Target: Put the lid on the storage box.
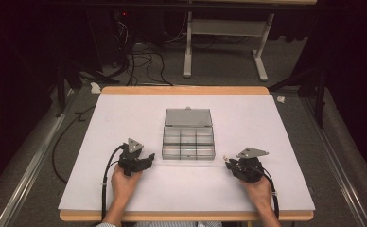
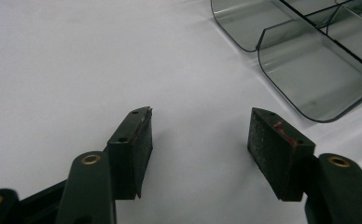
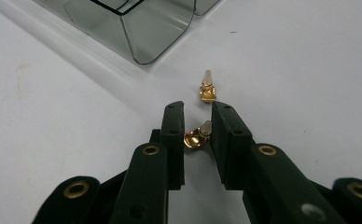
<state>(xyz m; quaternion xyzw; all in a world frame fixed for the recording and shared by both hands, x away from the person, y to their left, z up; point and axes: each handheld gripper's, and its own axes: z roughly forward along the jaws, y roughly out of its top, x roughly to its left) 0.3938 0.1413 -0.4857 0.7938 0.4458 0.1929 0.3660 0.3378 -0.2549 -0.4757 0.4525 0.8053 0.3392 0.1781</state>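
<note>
A clear grey compartment box (image 1: 188, 150) sits at the table's middle with its lid (image 1: 188, 117) laid open behind it. My left gripper (image 1: 149, 159) rests on the white table left of the box, open and empty; in the left gripper view the jaws (image 2: 200, 116) stand wide apart, with the box corner (image 2: 309, 70) ahead to the right. My right gripper (image 1: 228, 163) lies right of the box. Its jaws (image 3: 198, 109) are shut on a small gold terminal with a pale tip (image 3: 197, 136). A second gold terminal (image 3: 207, 88) lies on the table just beyond the fingertips.
The white table top (image 1: 125, 118) has a wooden edge (image 1: 186, 90) at the back and front. The box's rounded corner (image 3: 137, 28) is ahead and left of the right gripper. Cables (image 1: 107, 179) trail from both grippers toward the person. A stand and wires are on the floor behind.
</note>
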